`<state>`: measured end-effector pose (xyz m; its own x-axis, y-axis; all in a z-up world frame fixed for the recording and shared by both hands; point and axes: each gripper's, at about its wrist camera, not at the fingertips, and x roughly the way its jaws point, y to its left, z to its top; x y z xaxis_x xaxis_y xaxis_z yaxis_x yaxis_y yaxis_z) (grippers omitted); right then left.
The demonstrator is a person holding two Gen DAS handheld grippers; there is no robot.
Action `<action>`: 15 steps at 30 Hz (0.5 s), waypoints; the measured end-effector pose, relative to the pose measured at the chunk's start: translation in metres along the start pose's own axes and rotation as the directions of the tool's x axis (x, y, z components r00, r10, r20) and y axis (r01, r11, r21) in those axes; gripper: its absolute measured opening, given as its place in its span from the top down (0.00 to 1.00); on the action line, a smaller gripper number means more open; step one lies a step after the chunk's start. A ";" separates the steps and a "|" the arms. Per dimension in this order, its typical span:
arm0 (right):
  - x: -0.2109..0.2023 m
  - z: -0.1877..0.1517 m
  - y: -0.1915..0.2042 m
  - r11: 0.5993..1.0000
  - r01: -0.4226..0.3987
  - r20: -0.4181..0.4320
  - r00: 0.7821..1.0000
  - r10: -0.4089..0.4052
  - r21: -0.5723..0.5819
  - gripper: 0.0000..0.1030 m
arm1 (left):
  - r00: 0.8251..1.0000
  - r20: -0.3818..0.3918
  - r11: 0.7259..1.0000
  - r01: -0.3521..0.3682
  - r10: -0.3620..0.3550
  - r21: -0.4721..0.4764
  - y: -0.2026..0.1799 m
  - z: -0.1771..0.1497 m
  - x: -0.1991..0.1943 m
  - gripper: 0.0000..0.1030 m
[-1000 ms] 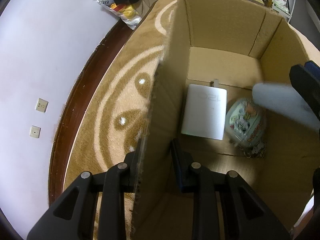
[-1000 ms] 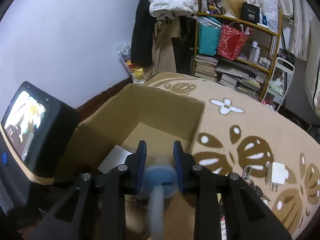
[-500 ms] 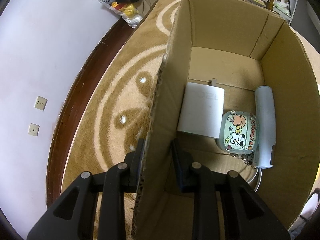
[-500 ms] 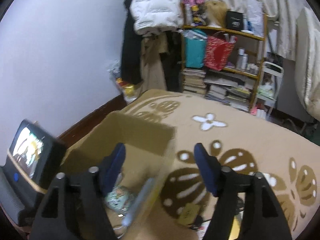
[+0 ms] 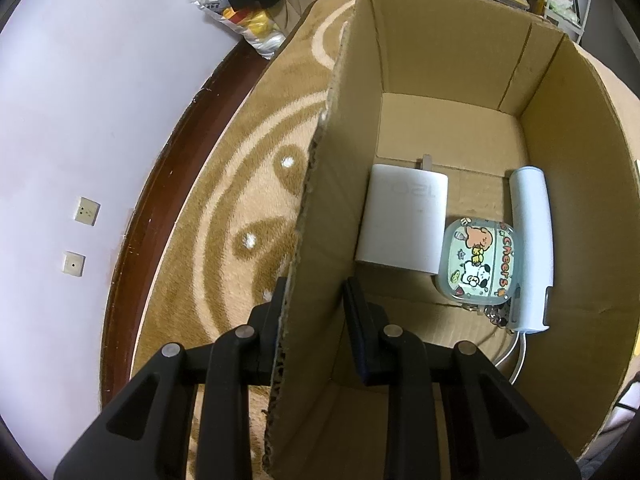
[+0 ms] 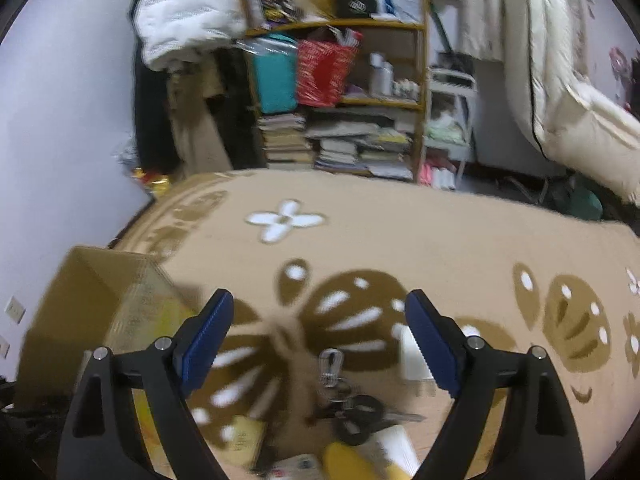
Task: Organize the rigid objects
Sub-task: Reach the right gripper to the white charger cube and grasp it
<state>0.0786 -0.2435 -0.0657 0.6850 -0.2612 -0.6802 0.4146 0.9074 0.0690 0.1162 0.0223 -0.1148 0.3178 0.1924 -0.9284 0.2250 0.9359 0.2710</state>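
My left gripper (image 5: 314, 300) is shut on the left wall of the cardboard box (image 5: 344, 128), one finger outside and one inside. On the box floor lie a white charger (image 5: 402, 224), a cartoon-printed case with a keyring (image 5: 478, 264) and a white cylindrical device (image 5: 532, 240) with a cable. My right gripper (image 6: 316, 330) is open and empty above the rug, to the right of the box (image 6: 92, 312). Below it lie a key bunch (image 6: 344, 404), a white charger (image 6: 414, 356), a yellow object (image 6: 352, 460) and small cards (image 6: 240, 440).
A patterned brown rug (image 6: 400, 240) covers the floor. A bookshelf (image 6: 340, 100) with bags and books stands at the back. White bedding (image 6: 560, 80) hangs at the right. The wall with sockets (image 5: 80, 212) and a dark baseboard run along the box's left.
My right gripper opened and let the white cylindrical device drop into the box, then swung right and out over the rug. My left gripper kept its hold on the box wall.
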 end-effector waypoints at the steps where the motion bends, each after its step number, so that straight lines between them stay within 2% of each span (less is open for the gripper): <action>1: 0.004 -0.003 -0.008 1.000 0.006 -0.010 1.000 -0.006 0.017 0.11 | 1.000 0.001 1.000 -0.003 0.003 0.004 -0.001 0.000 0.000 0.74; 6: 0.025 -0.007 -0.047 0.991 0.071 -0.078 0.995 -0.063 0.113 0.11 | 1.000 0.004 1.000 -0.010 0.010 0.008 -0.002 0.000 -0.001 0.74; 12: 0.049 -0.025 -0.088 0.967 0.068 -0.147 0.989 -0.033 0.245 0.12 | 1.000 0.001 1.000 -0.006 0.006 0.003 -0.003 0.000 -0.001 0.74; 13: 0.053 -0.027 -0.093 0.963 0.067 -0.156 0.987 -0.027 0.260 0.14 | 1.000 0.002 1.000 -0.008 0.008 0.001 -0.003 0.000 -0.001 0.74; 15: 0.061 -0.033 -0.103 0.956 0.079 -0.185 0.982 -0.026 0.283 0.25 | 1.000 0.003 1.000 -0.011 0.011 -0.001 -0.003 0.001 0.000 0.74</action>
<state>0.0583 -0.3420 -0.1381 0.5512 -0.2195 -0.8050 0.6199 0.7535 0.2190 0.1165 0.0188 -0.1149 0.3227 0.2016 -0.9248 0.2203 0.9342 0.2805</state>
